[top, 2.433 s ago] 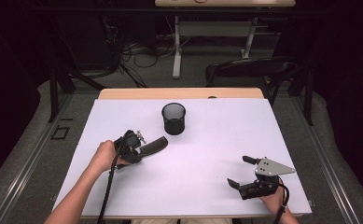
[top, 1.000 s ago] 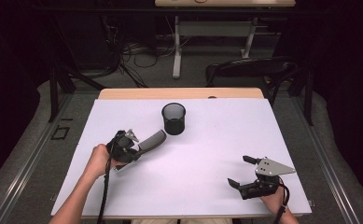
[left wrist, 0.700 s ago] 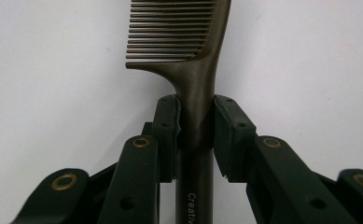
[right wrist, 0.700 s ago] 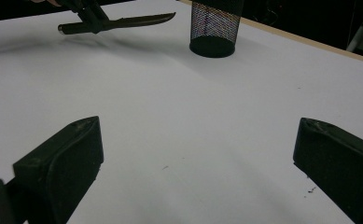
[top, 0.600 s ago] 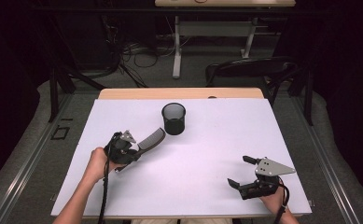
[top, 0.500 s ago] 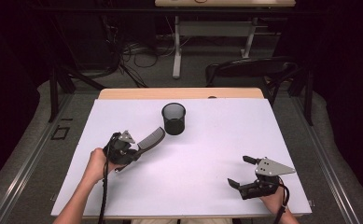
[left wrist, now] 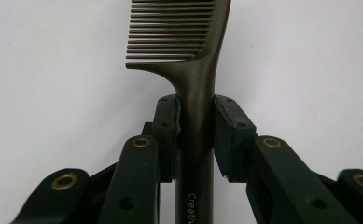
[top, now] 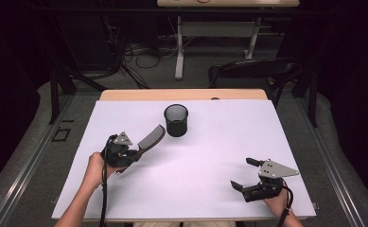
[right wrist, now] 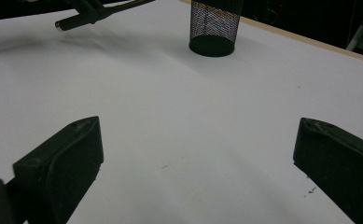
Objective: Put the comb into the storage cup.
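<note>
A dark brown comb (top: 152, 138) is held off the white table, its toothed end angled up toward a black mesh cup (top: 176, 120). My left gripper (top: 135, 152) is shut on the comb's handle. In the left gripper view, both pads (left wrist: 169, 126) press on the handle just below the teeth of the comb (left wrist: 188, 37). My right gripper (top: 242, 173) rests near the table's front right with its jaws wide open and nothing between them. In the right gripper view, the gripper (right wrist: 198, 154) faces the mesh cup (right wrist: 215, 25), with the comb's handle end (right wrist: 72, 22) at the top left.
The white table top (top: 219, 142) has a bare wooden strip (top: 181, 94) along its far edge. Beyond the table stand a dark chair (top: 257, 71) and desk legs with cables on the floor.
My left gripper has drawn slightly left and tilted the comb, so its toothed end now points higher toward the cup. The right gripper has not moved.
</note>
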